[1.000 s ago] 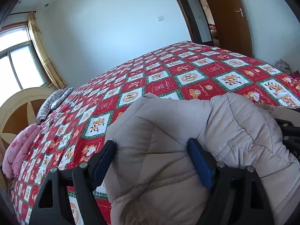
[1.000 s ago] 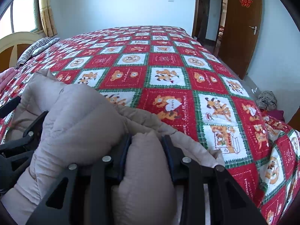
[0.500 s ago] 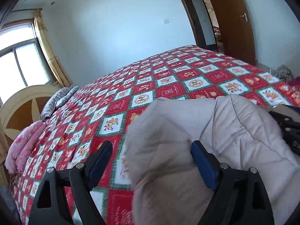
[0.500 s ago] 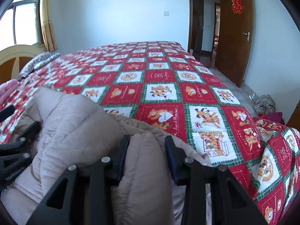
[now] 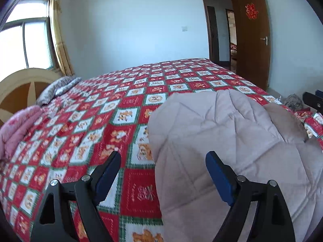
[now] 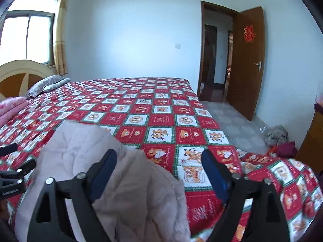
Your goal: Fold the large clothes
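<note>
A beige quilted padded coat (image 5: pixel 232 145) lies bunched on the red patterned bedspread (image 5: pixel 121 109). My left gripper (image 5: pixel 163 173) is open and raised above the bed, its jaws wide apart, with the coat's left edge between and behind them. In the right wrist view the coat (image 6: pixel 121 185) sits low at the left. My right gripper (image 6: pixel 159 173) is open and empty, lifted above the coat. The left gripper's black frame (image 6: pixel 12 173) shows at the left edge there.
A striped pillow (image 5: pixel 56 88) and folded pink bedding (image 5: pixel 18 125) lie by the headboard (image 5: pixel 24 80) at the left. An open brown door (image 6: pixel 248 60) is at the right. A grey bundle (image 6: pixel 276 135) and dark red cloth (image 6: pixel 286 149) lie on the floor.
My right gripper has opened and let go of the coat fold. Both grippers have lifted up and back, and the coat now lies lower and further from the jaws.
</note>
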The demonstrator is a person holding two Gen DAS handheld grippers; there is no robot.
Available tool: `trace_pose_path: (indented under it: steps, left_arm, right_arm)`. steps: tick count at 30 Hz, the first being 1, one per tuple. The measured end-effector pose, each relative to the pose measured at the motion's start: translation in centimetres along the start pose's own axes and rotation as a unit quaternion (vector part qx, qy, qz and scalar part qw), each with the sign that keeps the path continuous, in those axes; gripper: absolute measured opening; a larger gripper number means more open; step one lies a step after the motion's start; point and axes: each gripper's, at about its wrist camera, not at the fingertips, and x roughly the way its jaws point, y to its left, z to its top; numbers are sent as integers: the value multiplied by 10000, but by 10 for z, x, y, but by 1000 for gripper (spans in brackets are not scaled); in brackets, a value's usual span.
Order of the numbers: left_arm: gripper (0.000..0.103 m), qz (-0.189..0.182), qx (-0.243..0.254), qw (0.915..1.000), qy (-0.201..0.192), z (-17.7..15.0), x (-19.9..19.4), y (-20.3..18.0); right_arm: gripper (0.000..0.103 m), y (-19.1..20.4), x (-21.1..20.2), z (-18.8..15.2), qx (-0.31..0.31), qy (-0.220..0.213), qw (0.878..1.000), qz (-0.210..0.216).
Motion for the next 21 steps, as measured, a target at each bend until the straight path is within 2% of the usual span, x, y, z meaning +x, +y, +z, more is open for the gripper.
trace_pose_path:
  steps: [2,4,7,10,12,15,18,21]
  left_arm:
    - [86,-106,-219,9996,119,-6,3,8]
    - [86,-208,-424,9984,304,-8,8,16]
    - [86,-773,-889,9914,571,-9,17,29]
    - [86,-1171,-1248,9811,901,-12,27,38]
    - [86,-1351,-1460,9750,995,-15,31,44]
    - [86,-1734,-1899,9591,1188,-22,43,53]
    - [88,-2150,-2457,9353,1366,-33,59,58]
    - [88,-2463,-2614,9228,1394,-35,64,62]
  right_arm:
    - [91,5,-1,-2,-135,220,9994,217]
    - [99,11,7,-7,-200,559,9970,501]
    - [103,14,35,-20,-59,1286,9888,750]
    - [103,2,59,-36,430,1683,9800,969]
    - [103,-12,72,-46,1002,1924,9666,1367]
    - [103,-23,81,-58,1456,2053,9513,1780]
    - [103,-28,86,-64,1620,2101,9421,2050]
    - [103,-34,89,-63,1651,2209,9349,2232]
